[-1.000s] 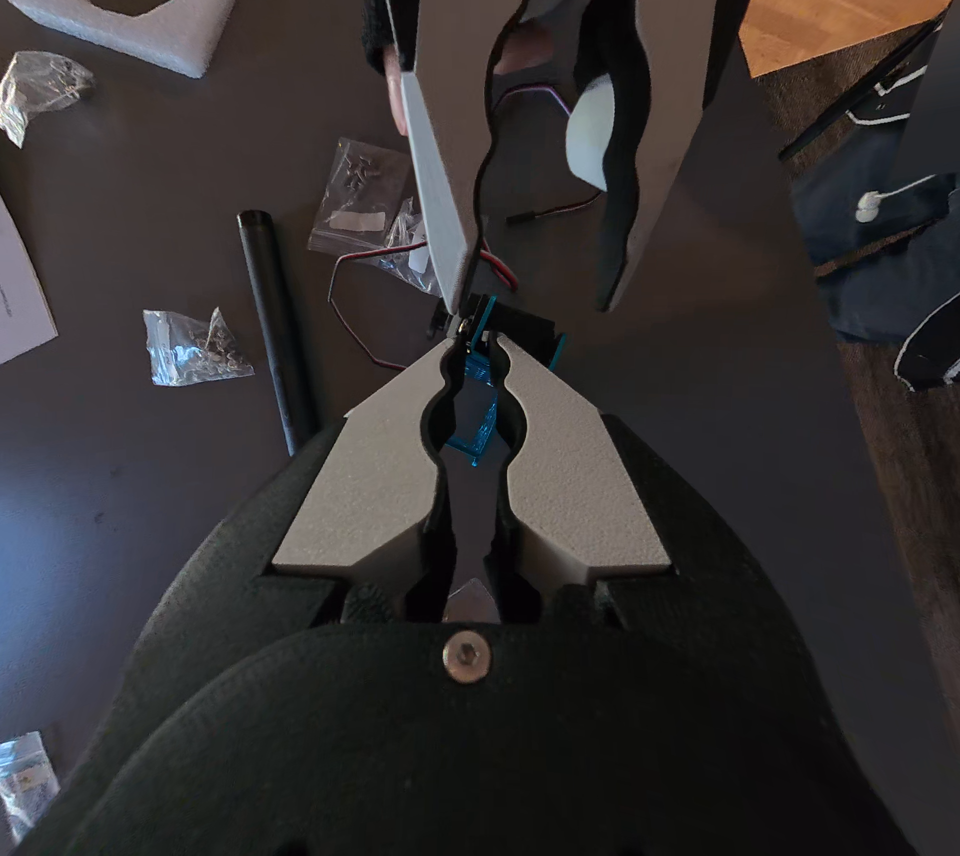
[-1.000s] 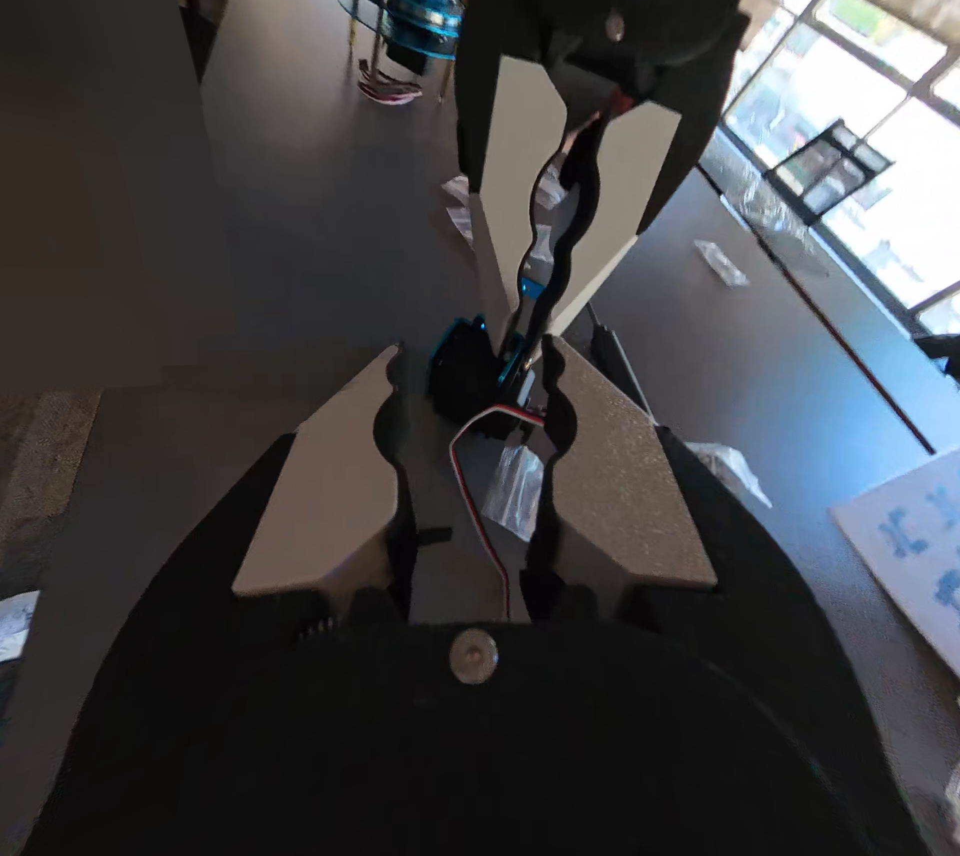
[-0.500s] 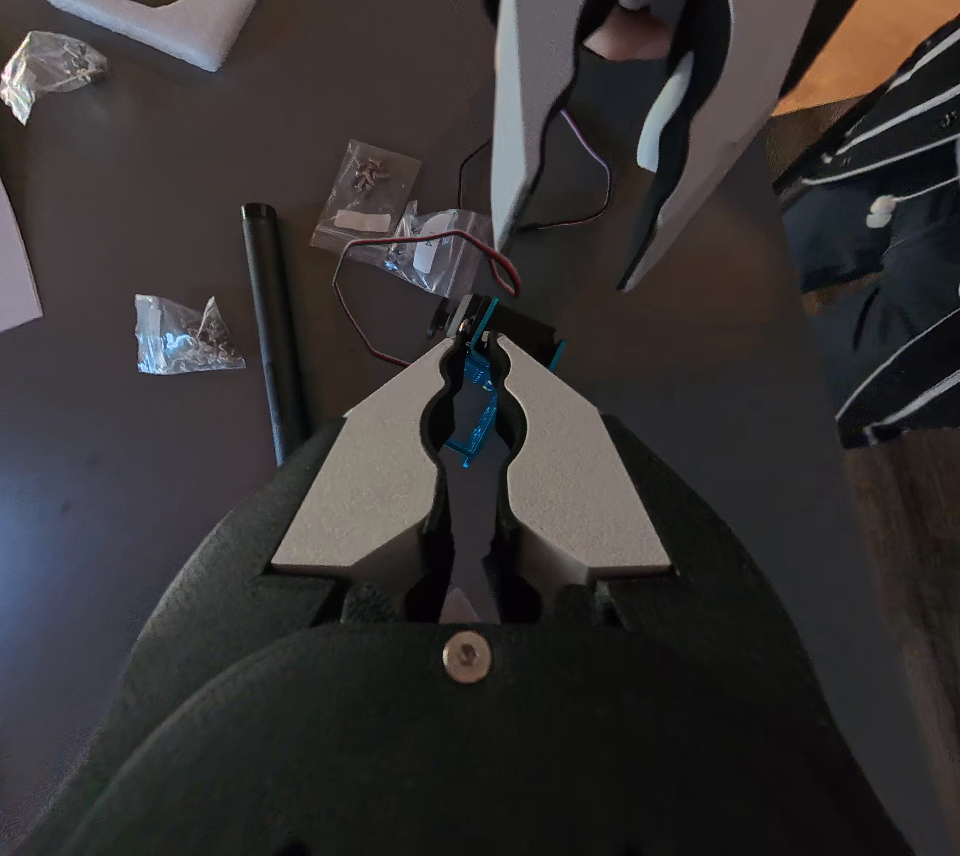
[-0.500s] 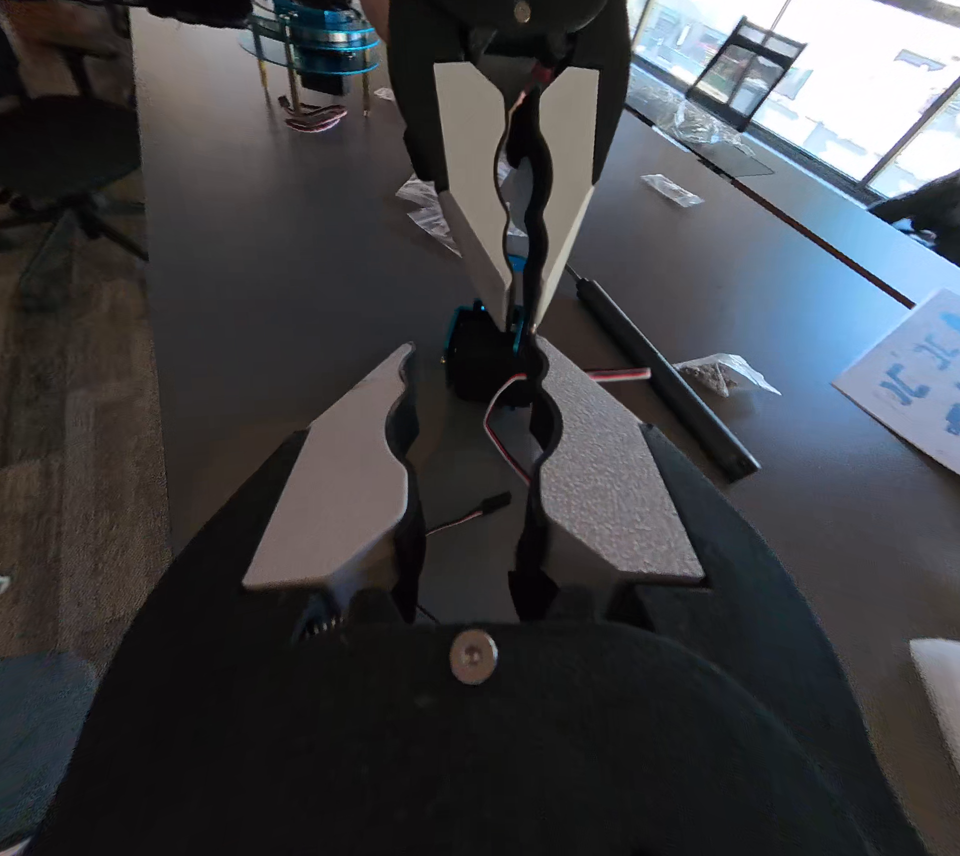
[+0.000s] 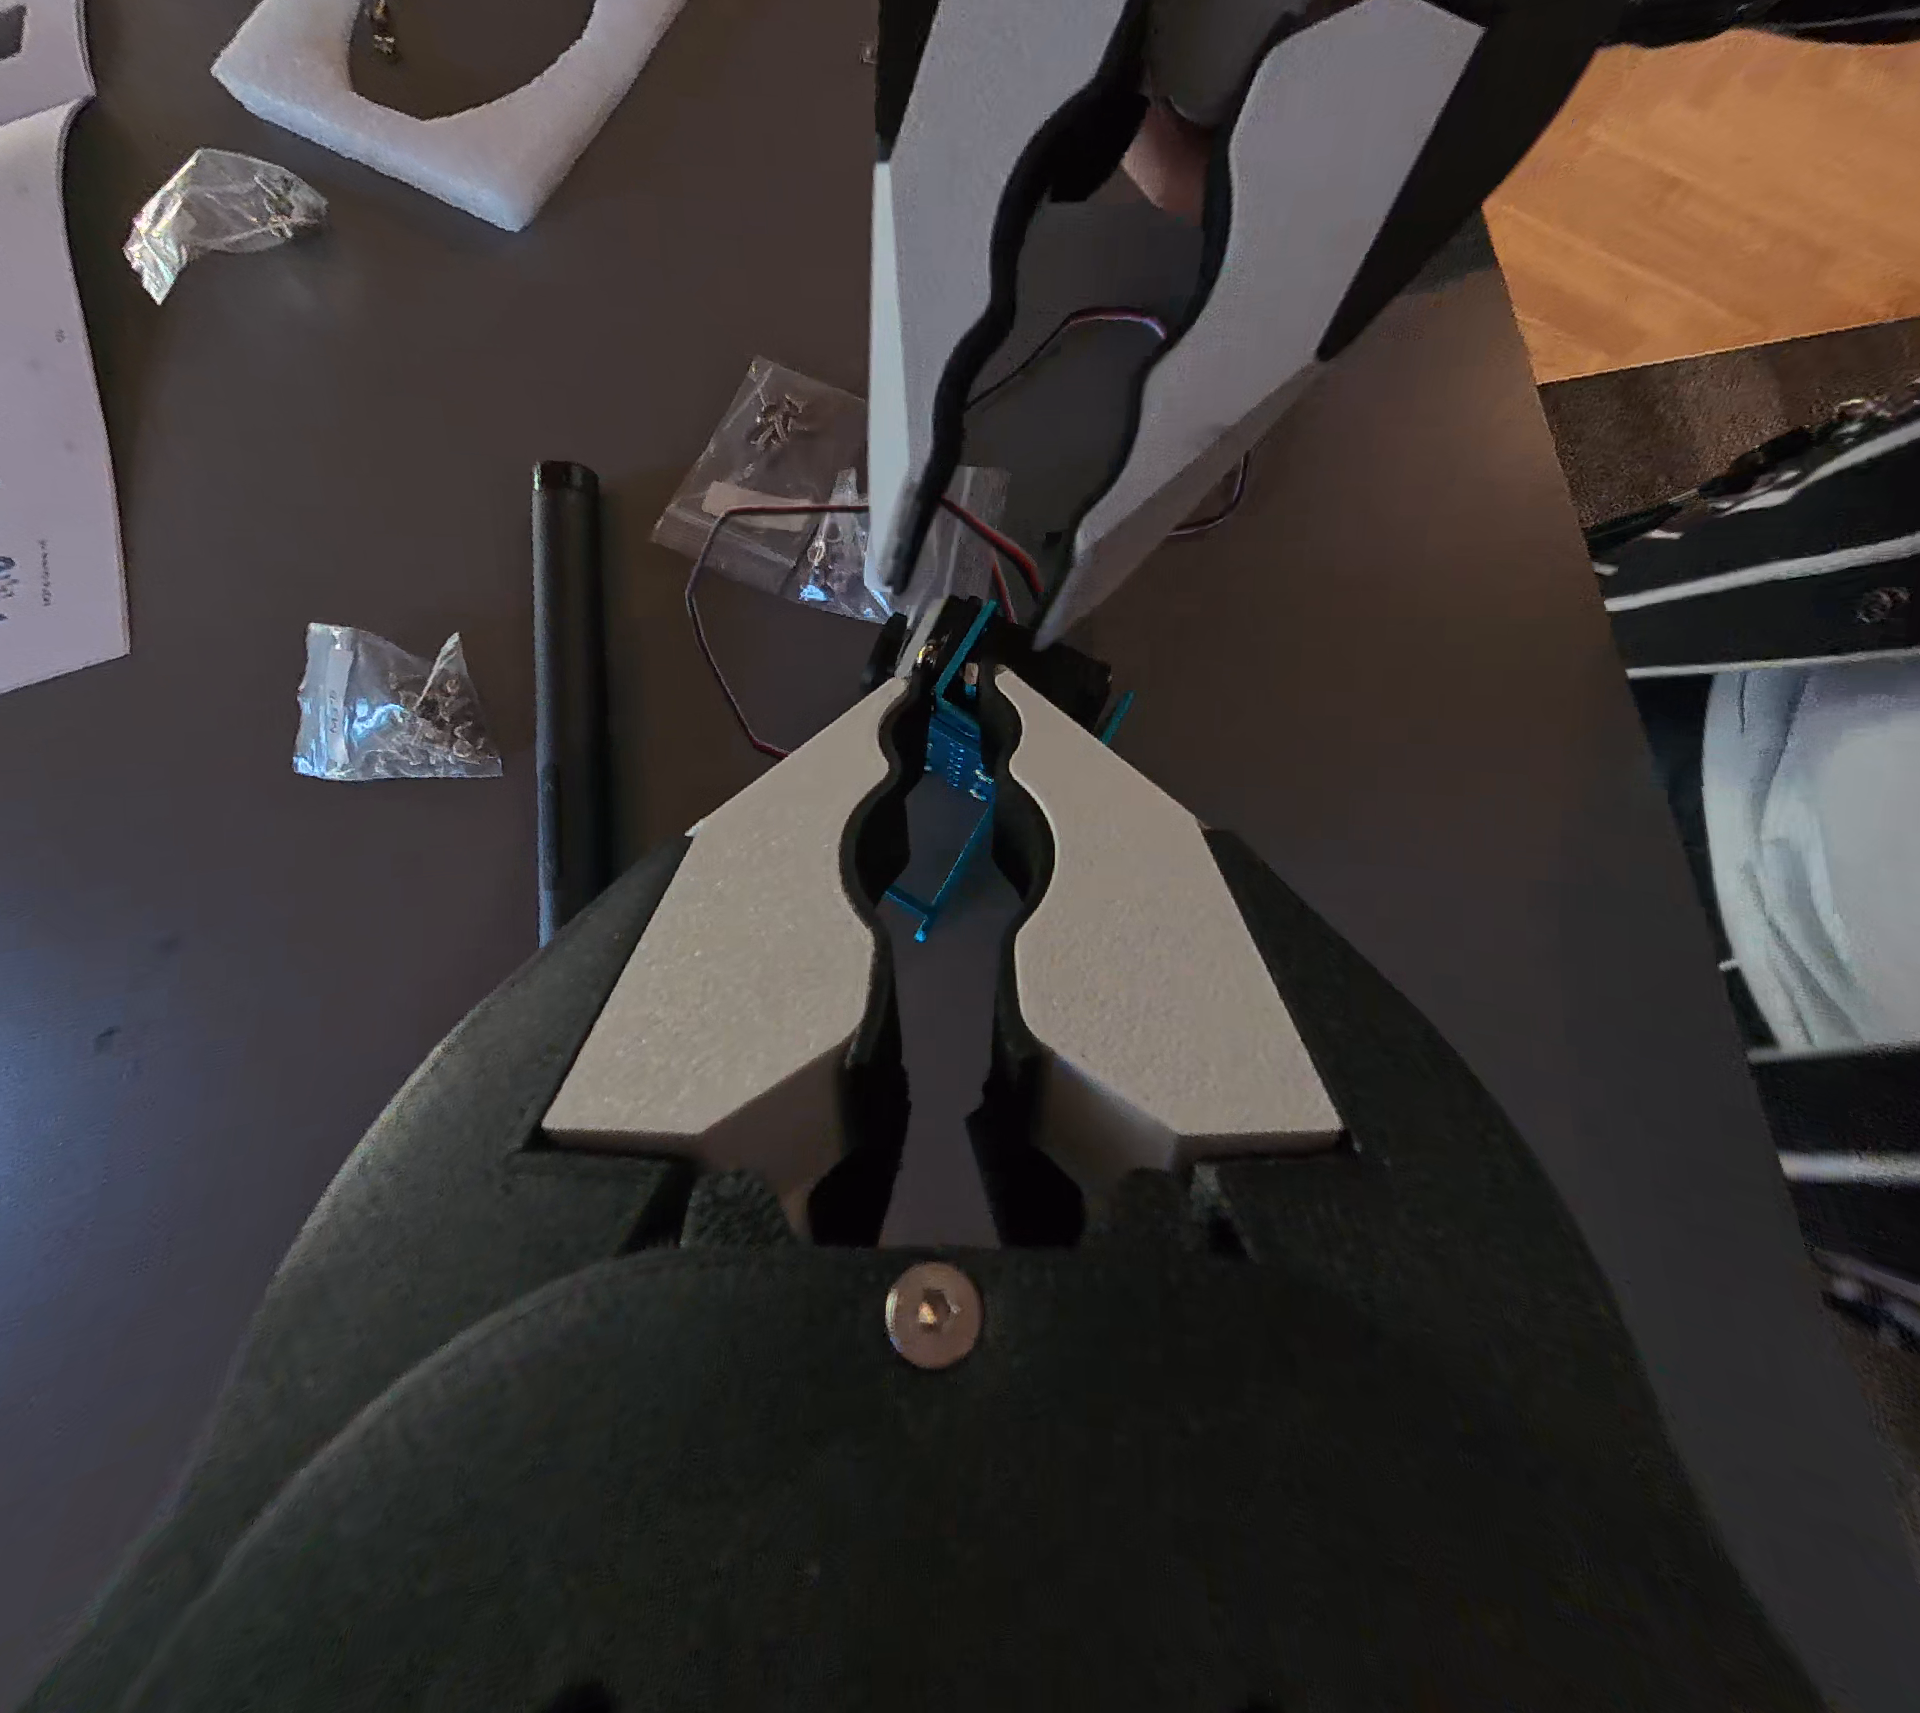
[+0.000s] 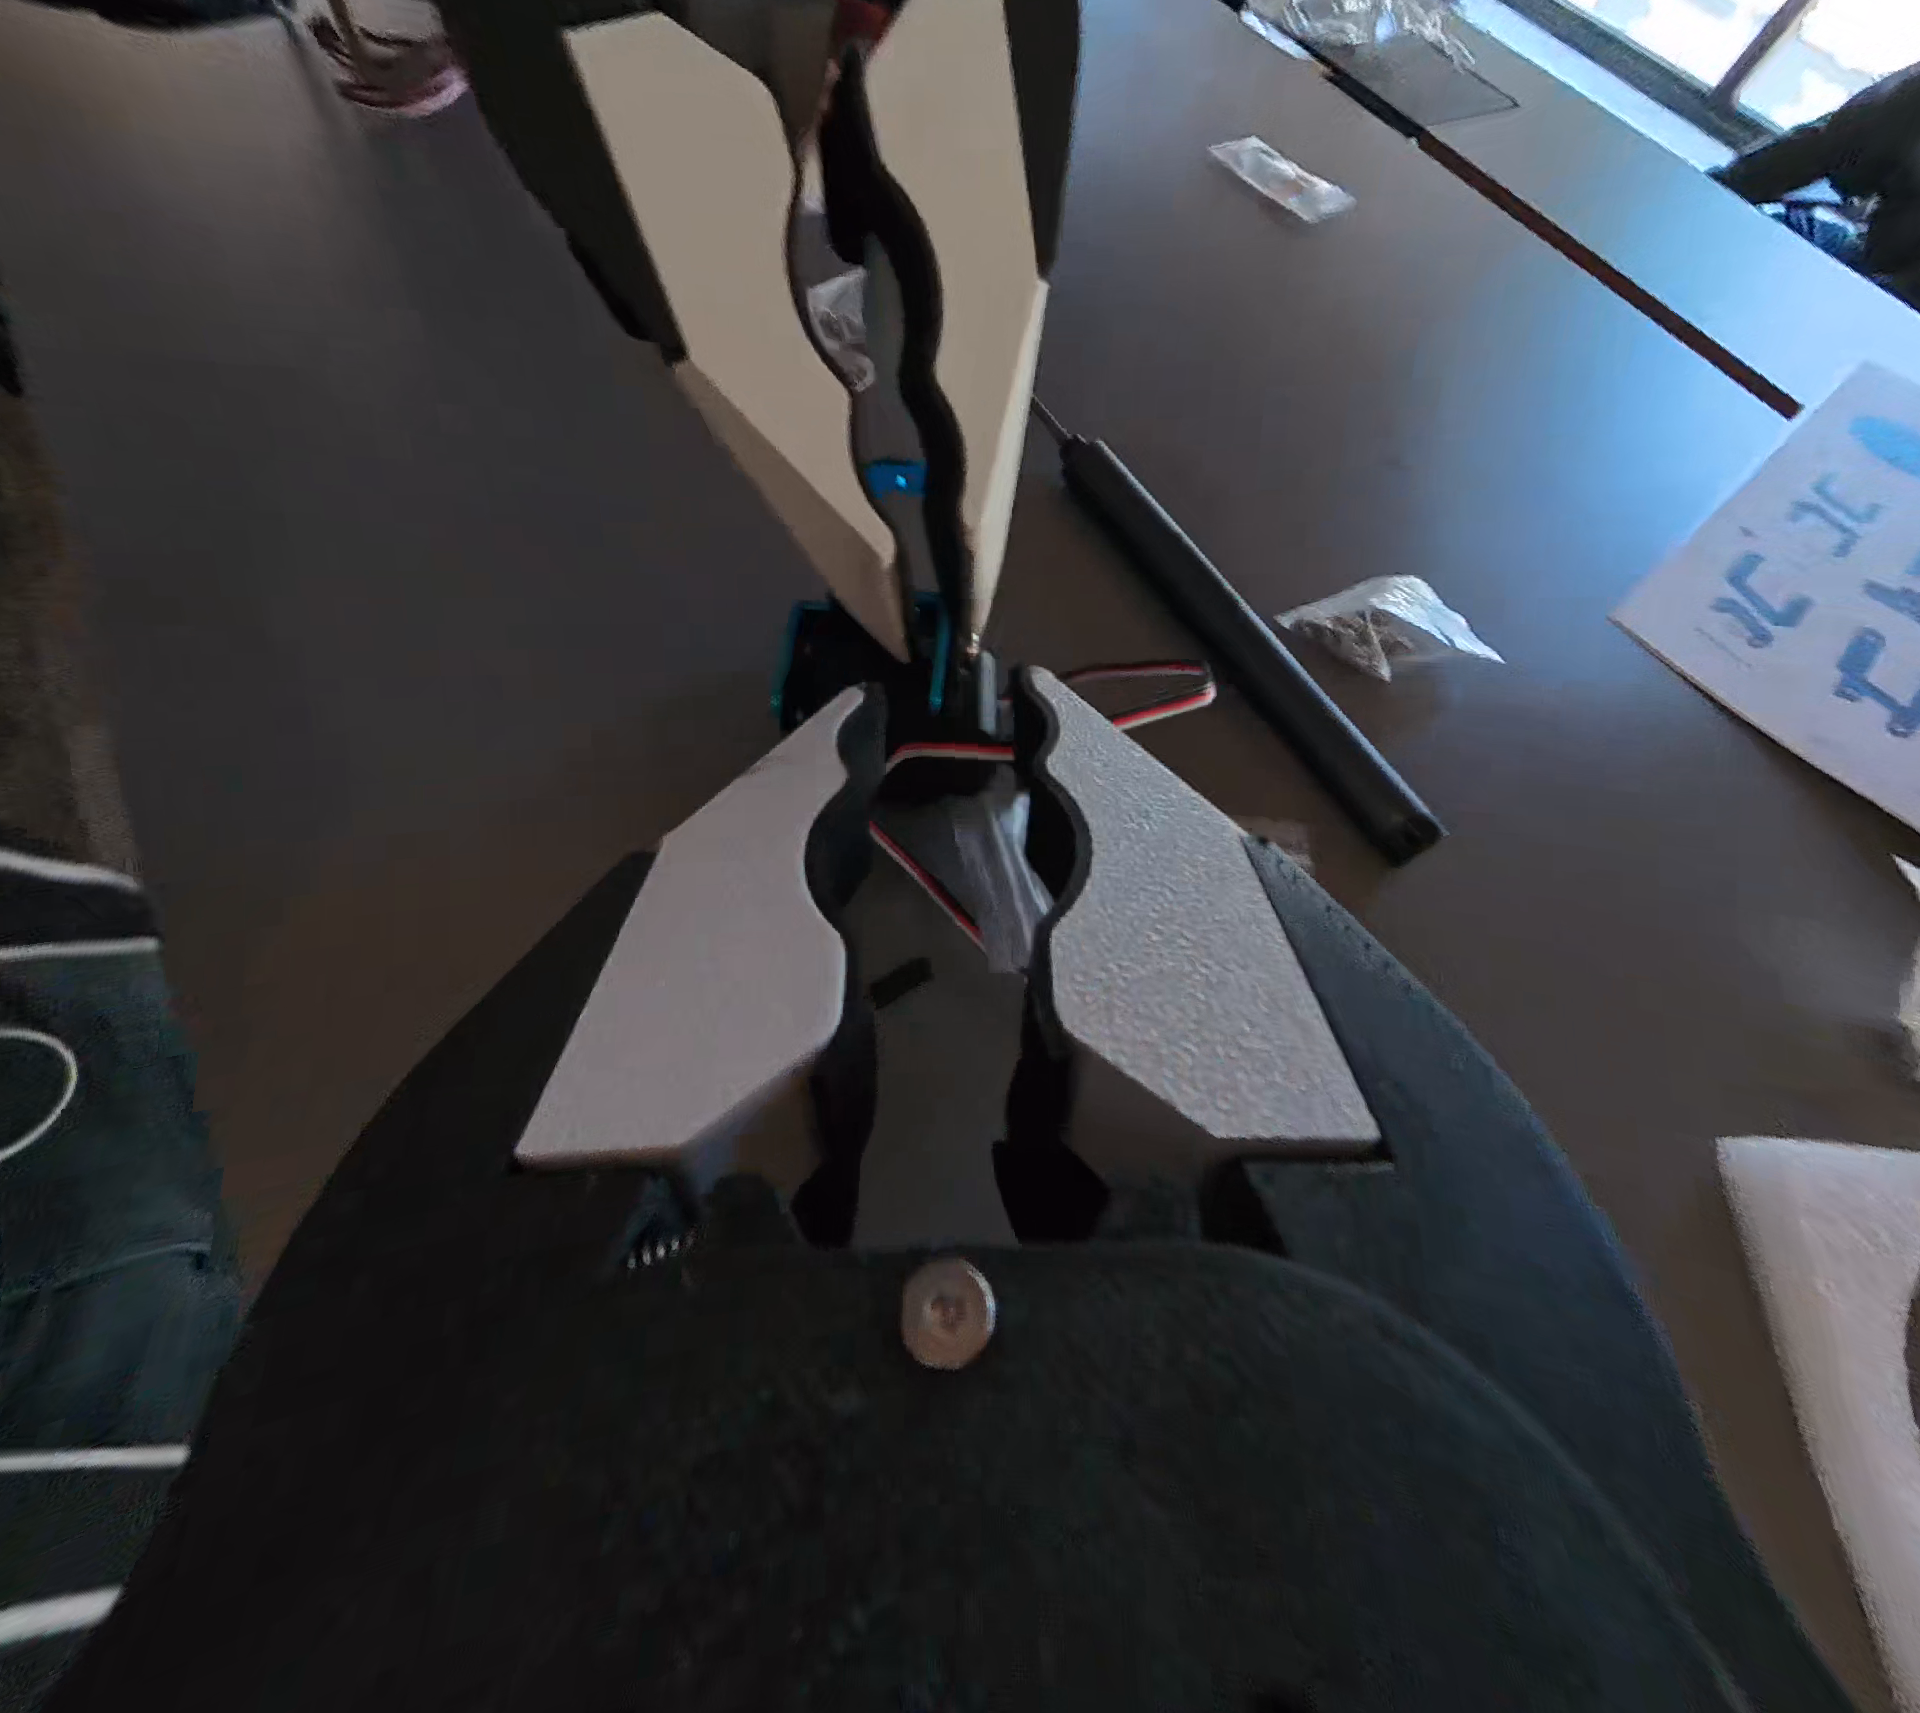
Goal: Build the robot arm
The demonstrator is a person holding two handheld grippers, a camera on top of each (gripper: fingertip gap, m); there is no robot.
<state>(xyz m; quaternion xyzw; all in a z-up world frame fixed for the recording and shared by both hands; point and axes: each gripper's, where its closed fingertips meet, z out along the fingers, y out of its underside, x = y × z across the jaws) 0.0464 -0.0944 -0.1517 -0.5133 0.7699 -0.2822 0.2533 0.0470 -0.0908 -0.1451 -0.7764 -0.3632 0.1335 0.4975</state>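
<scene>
My left gripper (image 5: pixel 958 689) is shut on a blue metal bracket (image 5: pixel 954 754) with a small black servo (image 5: pixel 1070 671) fixed in it, held just above the dark table (image 5: pixel 312 884). A red, white and black wire (image 5: pixel 717 624) trails from the servo. My right gripper (image 6: pixel 945 695) faces the left one, its jaws narrowed but apart, tips on either side of the servo's near end (image 6: pixel 935 728). I cannot tell whether they touch it. In the right wrist view the left gripper (image 6: pixel 940 624) comes down from above. In the left wrist view the right gripper (image 5: pixel 971 603) does.
A black rod (image 5: pixel 566 676) lies left of the servo. Nearby are bags of screws (image 5: pixel 395 707) (image 5: pixel 223 214) (image 5: pixel 769 468), a white foam square (image 5: pixel 312 63) ringing loose screws, and a paper sheet (image 5: pixel 52 416). The table edge (image 5: pixel 1558 624) and a person's striped clothing (image 5: pixel 1766 551) are at right. My left and right fingertips are right by each other. From either gripper's tips it is about 10 centimetres to the black rod (image 5: pixel 566 676).
My right gripper has narrowed its jaws and moved in over the servo's end. My left gripper keeps its hold on the bracket and has shifted a little over the table.
</scene>
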